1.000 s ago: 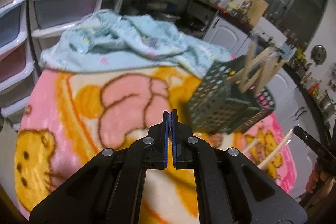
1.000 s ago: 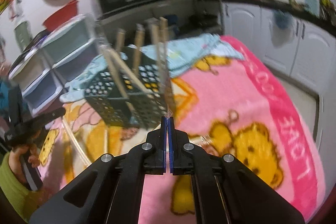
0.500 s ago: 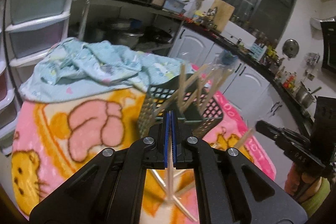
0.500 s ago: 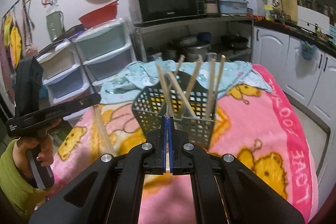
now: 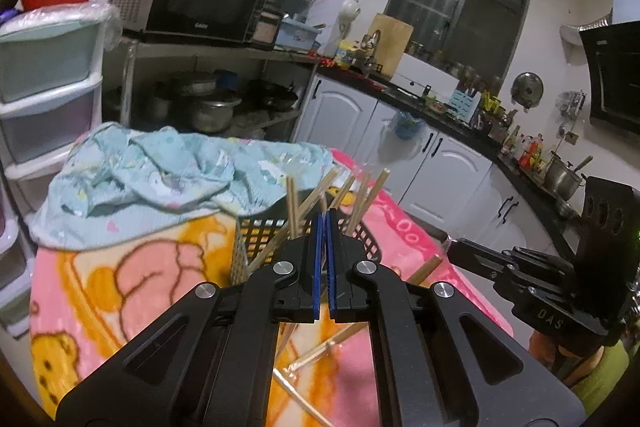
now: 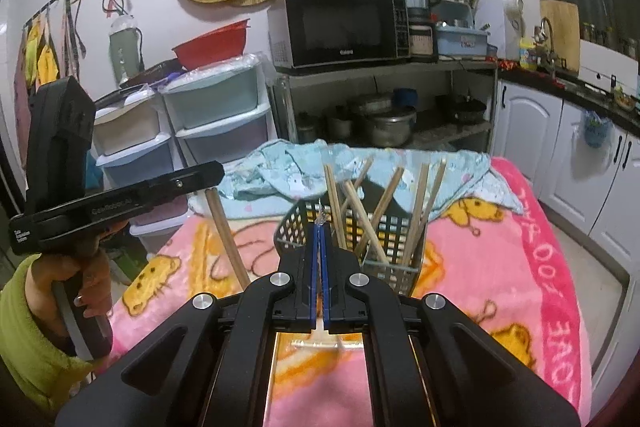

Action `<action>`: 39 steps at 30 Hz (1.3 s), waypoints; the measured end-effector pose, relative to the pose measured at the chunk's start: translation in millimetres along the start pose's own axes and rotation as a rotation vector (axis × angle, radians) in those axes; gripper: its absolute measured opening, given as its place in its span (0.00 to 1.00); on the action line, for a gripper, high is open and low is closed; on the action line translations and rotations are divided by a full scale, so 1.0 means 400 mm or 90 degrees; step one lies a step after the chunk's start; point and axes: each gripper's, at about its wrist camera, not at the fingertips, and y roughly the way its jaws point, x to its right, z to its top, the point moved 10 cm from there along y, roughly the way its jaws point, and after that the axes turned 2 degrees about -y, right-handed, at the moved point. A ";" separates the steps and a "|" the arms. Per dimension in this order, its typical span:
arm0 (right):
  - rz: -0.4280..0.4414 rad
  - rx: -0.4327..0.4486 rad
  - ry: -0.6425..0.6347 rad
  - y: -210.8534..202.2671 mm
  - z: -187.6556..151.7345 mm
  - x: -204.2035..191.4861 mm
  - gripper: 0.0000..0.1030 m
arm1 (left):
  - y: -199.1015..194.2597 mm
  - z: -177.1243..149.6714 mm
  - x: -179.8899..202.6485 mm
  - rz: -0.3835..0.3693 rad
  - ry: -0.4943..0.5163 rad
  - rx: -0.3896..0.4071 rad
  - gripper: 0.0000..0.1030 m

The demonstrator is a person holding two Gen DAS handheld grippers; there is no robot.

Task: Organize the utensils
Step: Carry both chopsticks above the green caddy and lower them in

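In my right camera the basket (image 6: 352, 227) stands at the centre of the frame on the blanket (image 6: 520, 259), with chopsticks (image 6: 416, 215) inside it. A crumpled cloth (image 6: 280, 175) lies behind the basket. The microwave (image 6: 340, 27) is above it, the drawers (image 6: 216, 115) at middle left.

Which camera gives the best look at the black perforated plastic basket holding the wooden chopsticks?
The right wrist view: the black perforated plastic basket shows almost whole, its wooden chopsticks standing inside. In the left wrist view, the left gripper hides most of it.
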 end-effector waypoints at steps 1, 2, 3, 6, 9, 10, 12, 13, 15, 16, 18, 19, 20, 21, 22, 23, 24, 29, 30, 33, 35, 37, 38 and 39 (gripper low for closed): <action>-0.001 0.004 -0.003 -0.003 0.008 -0.003 0.02 | 0.001 0.005 0.003 -0.002 0.002 0.002 0.01; -0.001 0.009 -0.006 -0.007 0.017 -0.003 0.02 | 0.001 0.012 0.010 -0.004 0.005 0.005 0.01; -0.002 0.013 -0.008 -0.010 0.024 -0.002 0.02 | 0.000 0.019 0.015 -0.006 0.007 0.008 0.01; -0.005 0.031 -0.016 -0.024 0.057 0.000 0.02 | -0.002 0.040 0.030 -0.012 0.010 0.017 0.01; -0.009 0.053 -0.021 -0.041 0.096 0.003 0.02 | -0.004 0.069 0.041 -0.017 0.012 0.030 0.01; -0.011 0.063 -0.024 -0.050 0.115 0.005 0.02 | -0.006 0.081 0.047 -0.019 0.014 0.035 0.01; -0.015 0.079 -0.029 -0.061 0.145 0.008 0.02 | -0.012 0.112 0.059 -0.020 0.021 0.051 0.01; -0.018 0.088 -0.032 -0.068 0.162 0.011 0.02 | -0.016 0.133 0.065 -0.022 0.023 0.062 0.01; -0.022 0.102 -0.037 -0.077 0.188 0.015 0.02 | -0.020 0.161 0.070 -0.022 0.026 0.076 0.01; -0.026 0.109 -0.041 -0.082 0.202 0.017 0.02 | -0.021 0.181 0.073 -0.020 0.028 0.085 0.01; -0.034 0.123 -0.047 -0.091 0.231 0.025 0.02 | -0.023 0.204 0.075 -0.019 0.028 0.095 0.01; -0.038 0.129 -0.048 -0.095 0.244 0.029 0.02 | -0.023 0.221 0.075 -0.017 0.028 0.101 0.01; -0.042 0.135 -0.049 -0.098 0.255 0.034 0.02 | -0.024 0.231 0.075 -0.015 0.029 0.105 0.01; -0.045 0.139 -0.049 -0.100 0.264 0.039 0.02 | -0.026 0.242 0.077 -0.015 0.029 0.110 0.01; -0.049 0.144 -0.050 -0.102 0.273 0.044 0.02 | -0.026 0.252 0.077 -0.013 0.030 0.114 0.01; -0.054 0.151 -0.049 -0.105 0.285 0.052 0.02 | -0.024 0.265 0.076 -0.010 0.032 0.119 0.01; -0.058 0.155 -0.047 -0.106 0.293 0.059 0.02 | -0.022 0.276 0.075 -0.007 0.033 0.122 0.01; -0.070 0.165 -0.038 -0.098 0.321 0.097 0.02 | 0.003 0.305 0.060 0.009 0.030 0.129 0.01; -0.071 0.166 -0.038 -0.097 0.323 0.102 0.02 | 0.009 0.306 0.055 0.012 0.029 0.128 0.01; -0.076 0.165 -0.033 -0.083 0.328 0.119 0.02 | 0.033 0.301 0.041 0.020 0.023 0.120 0.01; -0.077 0.159 -0.024 -0.067 0.327 0.132 0.02 | 0.050 0.294 0.032 0.025 0.020 0.112 0.01; -0.077 0.151 -0.017 -0.049 0.320 0.144 0.02 | 0.065 0.284 0.025 0.028 0.019 0.105 0.01; -0.077 0.148 -0.015 -0.043 0.317 0.147 0.02 | 0.074 0.278 0.022 0.029 0.018 0.100 0.01; -0.077 0.143 -0.012 -0.035 0.313 0.151 0.02 | 0.082 0.273 0.018 0.029 0.018 0.096 0.01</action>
